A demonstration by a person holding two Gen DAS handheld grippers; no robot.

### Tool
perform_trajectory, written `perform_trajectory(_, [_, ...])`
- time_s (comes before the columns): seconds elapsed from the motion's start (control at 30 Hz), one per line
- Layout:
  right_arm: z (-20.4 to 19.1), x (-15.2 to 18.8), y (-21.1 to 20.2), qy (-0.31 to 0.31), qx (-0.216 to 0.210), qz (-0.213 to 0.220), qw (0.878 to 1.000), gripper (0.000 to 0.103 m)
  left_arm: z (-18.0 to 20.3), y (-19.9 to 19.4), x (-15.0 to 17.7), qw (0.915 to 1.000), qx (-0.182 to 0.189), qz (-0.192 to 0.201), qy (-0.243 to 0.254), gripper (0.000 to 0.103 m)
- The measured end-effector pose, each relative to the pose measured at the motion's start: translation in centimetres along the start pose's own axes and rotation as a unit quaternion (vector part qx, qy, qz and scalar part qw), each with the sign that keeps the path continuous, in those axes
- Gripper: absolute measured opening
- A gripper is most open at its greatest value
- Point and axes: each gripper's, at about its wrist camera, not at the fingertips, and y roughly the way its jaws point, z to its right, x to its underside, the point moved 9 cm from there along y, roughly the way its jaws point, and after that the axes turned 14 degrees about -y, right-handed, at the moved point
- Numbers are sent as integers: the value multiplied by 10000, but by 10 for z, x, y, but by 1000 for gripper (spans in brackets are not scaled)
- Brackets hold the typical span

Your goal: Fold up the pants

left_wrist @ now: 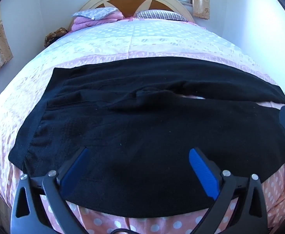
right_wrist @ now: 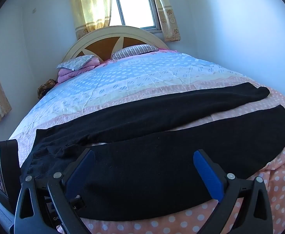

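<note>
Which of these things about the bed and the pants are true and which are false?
1. The black fabric pants lie spread out on the bed. True.
2. The two pant legs are already folded onto each other. False: they lie apart, with pink dotted bedcover showing between them.
3. The left hand-held gripper is shut on the pants. False: its jaws stand wide open over them.
4. The right hand-held gripper is open. True.
5. A grey-and-white striped pillow lies by the headboard. True.
6. The curtains are pulled fully across the window. False: bright glass shows between them.
</note>
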Motion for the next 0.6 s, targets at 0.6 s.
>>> perform_trajectory(0.6, [-4, 0, 0, -100, 115, -64, 9999, 102, 6, -1, 4, 10000, -35, 22, 43, 103])
